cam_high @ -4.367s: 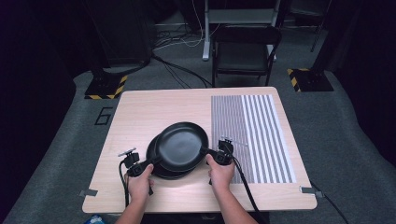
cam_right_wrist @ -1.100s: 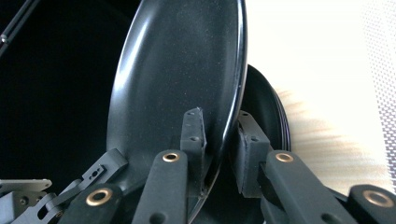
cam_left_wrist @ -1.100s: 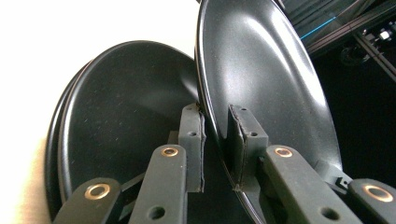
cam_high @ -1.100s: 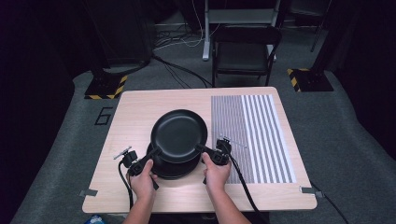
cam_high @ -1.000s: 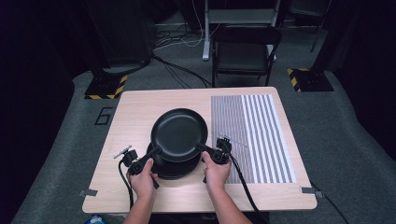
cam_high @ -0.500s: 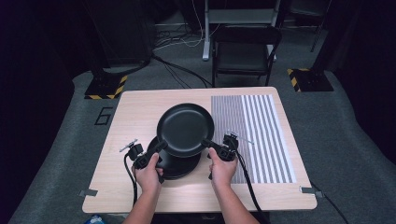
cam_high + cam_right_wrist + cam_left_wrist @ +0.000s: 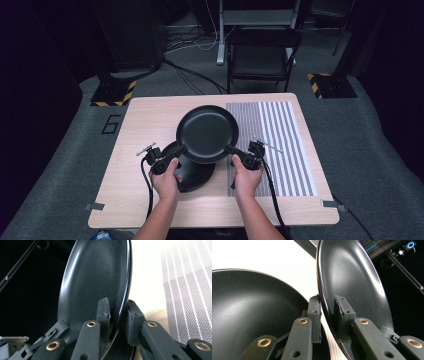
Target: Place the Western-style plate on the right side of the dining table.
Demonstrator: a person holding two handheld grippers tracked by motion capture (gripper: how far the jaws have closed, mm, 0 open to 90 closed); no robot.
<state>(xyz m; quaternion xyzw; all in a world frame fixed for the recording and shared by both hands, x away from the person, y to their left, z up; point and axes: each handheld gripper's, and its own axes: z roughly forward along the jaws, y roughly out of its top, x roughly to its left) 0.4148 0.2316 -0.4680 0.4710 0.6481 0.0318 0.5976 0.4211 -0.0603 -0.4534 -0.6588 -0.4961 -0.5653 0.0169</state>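
1. Grey carpet surrounds a pale wooden worktop point(image 7: 145, 130), with a dark chair point(image 7: 262, 55) standing beyond its far edge and cables trailing over the floor behind.
2. On the right part of the worktop lies a striped mat point(image 7: 285, 145) of grey and white lines.
3. Your forearms come in from the near edge, and each hand holds a gripper.
4. Between the two grippers you hold a black plate point(image 7: 207, 132), lifted clear of the worktop and roughly over its middle, with its right edge over the mat's left border.
5. Your left gripper point(image 7: 172, 156) has its jaws clamped on the plate's near-left rim; in the left gripper view one jaw presses the underside and the other the inner face.
6. Your right gripper point(image 7: 234, 152) has its jaws closed on the plate's near-right rim in the same way, as the right gripper view shows.
7. Beneath the lifted plate, a second black plate point(image 7: 195, 175) rests flat on the worktop, near your left hand point(image 7: 166, 182).
8. Your right hand point(image 7: 246, 177) sits at the mat's left edge.
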